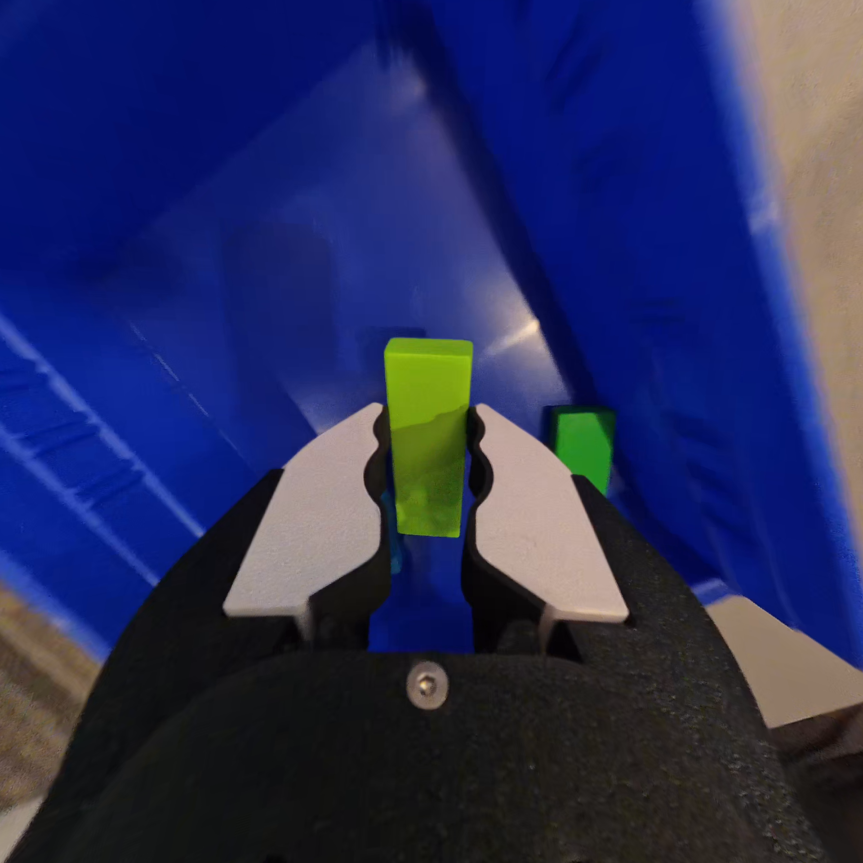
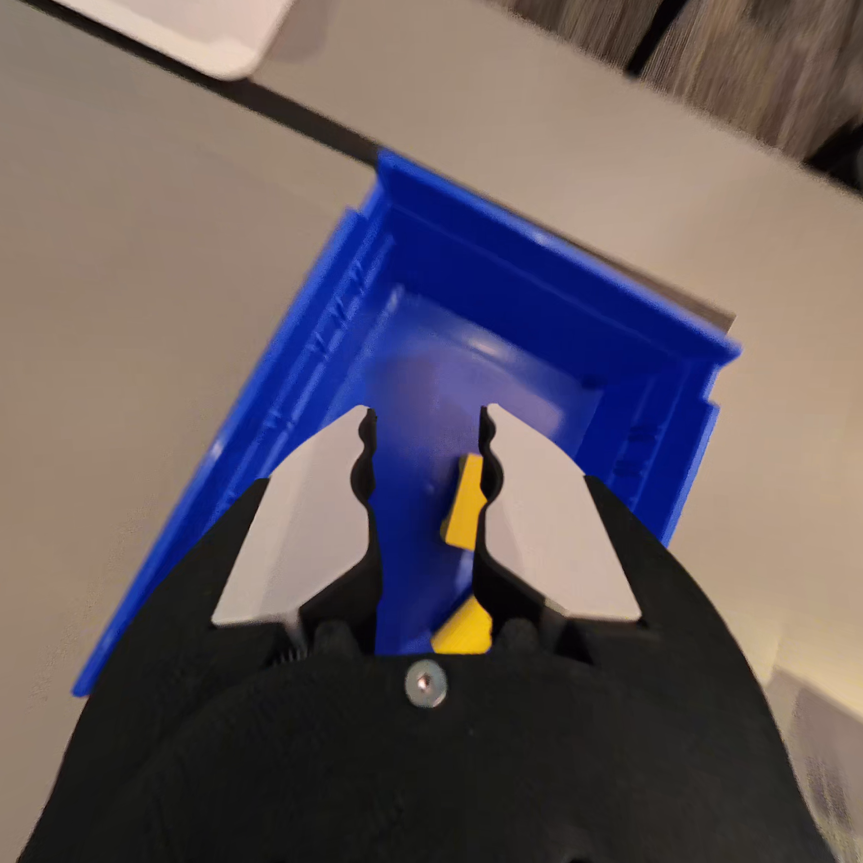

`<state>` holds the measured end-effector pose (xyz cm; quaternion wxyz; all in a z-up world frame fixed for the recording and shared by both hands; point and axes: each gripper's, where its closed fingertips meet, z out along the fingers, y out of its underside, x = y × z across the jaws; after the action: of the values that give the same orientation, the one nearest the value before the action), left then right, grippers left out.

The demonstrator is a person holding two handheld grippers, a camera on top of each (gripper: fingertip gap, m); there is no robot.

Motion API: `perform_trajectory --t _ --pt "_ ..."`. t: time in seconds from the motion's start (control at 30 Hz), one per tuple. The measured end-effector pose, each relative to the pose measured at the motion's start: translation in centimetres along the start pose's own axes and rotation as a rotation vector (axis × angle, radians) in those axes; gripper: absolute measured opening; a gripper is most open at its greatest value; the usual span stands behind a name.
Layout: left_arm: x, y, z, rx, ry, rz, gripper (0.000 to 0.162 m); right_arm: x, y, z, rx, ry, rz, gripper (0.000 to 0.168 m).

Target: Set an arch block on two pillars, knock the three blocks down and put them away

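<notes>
My left gripper is shut on a lime-green pillar block, which points forward into a blue bin. A darker green block stands against the bin wall just right of it. My right gripper is open and empty above the same blue bin. A yellow block lies on the bin floor below it, partly hidden behind the right finger. One grey finger of the other gripper shows at the lower right of the left wrist view.
The bin stands on a beige table, by a dark seam between table tops. A white object lies at the far left corner. A small light-blue sliver shows behind my left finger; I cannot tell what it is. My right fingertips sit around 60 cm from my left ones.
</notes>
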<state>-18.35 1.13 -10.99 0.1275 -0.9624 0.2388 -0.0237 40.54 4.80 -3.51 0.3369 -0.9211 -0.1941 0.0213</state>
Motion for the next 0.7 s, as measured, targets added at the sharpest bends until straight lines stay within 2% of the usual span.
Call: perform_trajectory --t 0.07,0.13,0.23,0.3,0.37,0.47,0.6,0.7 --pt "1.2 -1.9 -3.8 0.171 0.023 0.03 0.032 -1.9 -3.0 -1.4 0.126 0.035 -0.078 0.044" --pt "4.1 -4.1 -8.3 0.385 0.074 0.117 0.032 -6.1 -6.1 -3.1 0.281 -0.01 -0.201 0.043" --pt "11.9 -5.9 -13.3 0.614 0.271 0.325 0.032 -16.6 -8.2 -5.3 0.46 -0.296 -0.396 0.043" --pt "17.7 -6.6 -15.0 0.711 0.409 0.479 0.032 -23.6 -7.5 -6.4 0.488 -0.548 -0.479 0.043" --pt "22.8 -6.9 -15.4 0.752 0.525 0.597 0.031 -28.8 -6.1 -7.4 0.485 -0.753 -0.543 0.044" --pt "27.7 -7.4 -14.8 0.789 0.601 0.683 0.031 -32.9 -5.0 -7.8 0.502 -0.895 -0.579 0.044" --pt "30.0 -7.3 -13.7 0.798 0.644 0.739 0.031 -34.9 -3.7 -6.3 0.433 -0.976 -0.554 0.045" --pt "30.3 -7.3 -12.7 0.782 0.635 0.754 0.031 -35.8 -3.4 -6.6 0.419 -1.079 -0.503 0.045"
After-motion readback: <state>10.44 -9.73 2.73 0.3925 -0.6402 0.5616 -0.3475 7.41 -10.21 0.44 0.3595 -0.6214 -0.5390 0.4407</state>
